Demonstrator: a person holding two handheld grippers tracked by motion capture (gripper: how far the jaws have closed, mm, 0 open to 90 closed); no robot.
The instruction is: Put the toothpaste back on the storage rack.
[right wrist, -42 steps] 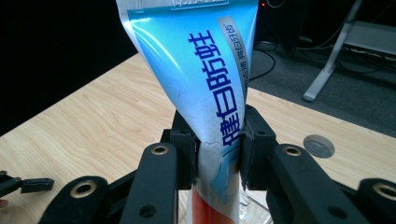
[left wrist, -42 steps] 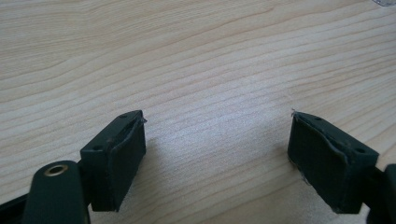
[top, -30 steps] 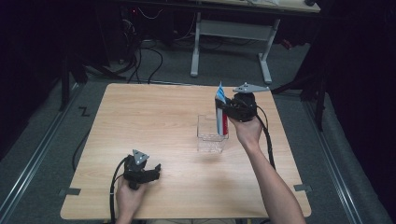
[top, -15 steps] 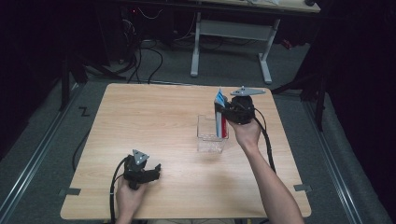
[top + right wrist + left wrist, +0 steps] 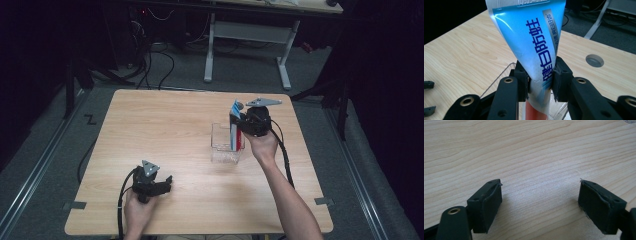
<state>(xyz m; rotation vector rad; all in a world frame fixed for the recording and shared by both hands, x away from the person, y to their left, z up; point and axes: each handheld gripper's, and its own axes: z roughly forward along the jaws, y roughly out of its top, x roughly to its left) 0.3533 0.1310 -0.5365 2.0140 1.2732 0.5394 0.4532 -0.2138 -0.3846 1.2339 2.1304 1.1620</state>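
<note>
While pinched at mid-body between the black pads of the right gripper (image 5: 540, 80), hangs crimp-up and cap-down, the tube (image 5: 534, 42) half sunk into the clear bin (image 5: 226, 145) — judged a lowering grip, upright so the soft tube slides between the walls instead of lying across the rim. Sits near the table's (image 5: 165, 125) centre, the bin, slightly toward three o'clock, with the right gripper (image 5: 244, 125) just beside it at three o'clock. Narrowed to the tube's thickness, those jaws, dimpling the glossy foil where the pads bite. Tapers from a flat, wide silver crimp to a rounder waist: blue and white laminate with dark blue lettering, then a red band below the grip. Thin, hard, see-through plastic for the bin, square-cornered and open-topped.

Rests idle toward seven o'clock, the left gripper (image 5: 155, 184), well apart from the bin, low over the wood; gapes wide and empty in its own view (image 5: 540, 205), probably kept clear of the work. Pale matt woodgrain on the top, with a round grey cable port (image 5: 594, 60) near one o'clock.
</note>
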